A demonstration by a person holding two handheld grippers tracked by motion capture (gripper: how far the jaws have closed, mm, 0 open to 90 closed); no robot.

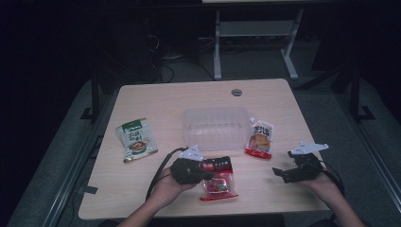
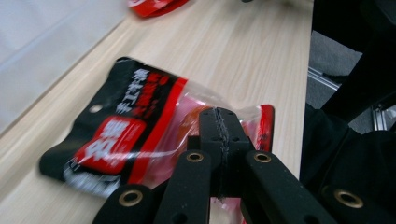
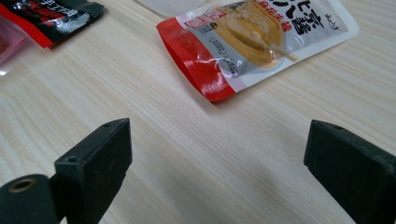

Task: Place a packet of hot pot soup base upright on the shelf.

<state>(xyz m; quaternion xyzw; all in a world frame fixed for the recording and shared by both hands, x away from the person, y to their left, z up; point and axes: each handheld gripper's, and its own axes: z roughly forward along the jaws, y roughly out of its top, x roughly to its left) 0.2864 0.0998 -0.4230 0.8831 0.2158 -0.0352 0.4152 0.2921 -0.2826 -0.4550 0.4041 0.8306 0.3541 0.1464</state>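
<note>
A red and black snack packet (image 1: 218,178) lies flat near the table's front edge. My left gripper (image 1: 208,173) is at its left end, and in the left gripper view my left gripper (image 2: 219,123) has its jaws pressed together over the packet (image 2: 126,135); I see nothing pinched between them. My right gripper (image 1: 279,173) rests low at the front right with its jaws wide apart. The right gripper view has my right gripper (image 3: 217,140) over bare wood, empty, a little short of an orange and white sauce pouch (image 3: 252,42).
A clear plastic tub (image 1: 215,126) stands mid-table, with the sauce pouch (image 1: 260,138) leaning at its right side. A green pouch (image 1: 137,139) lies at the left. The wooden table (image 1: 156,99) has bare wood behind the tub. A metal stand's legs are on the floor beyond.
</note>
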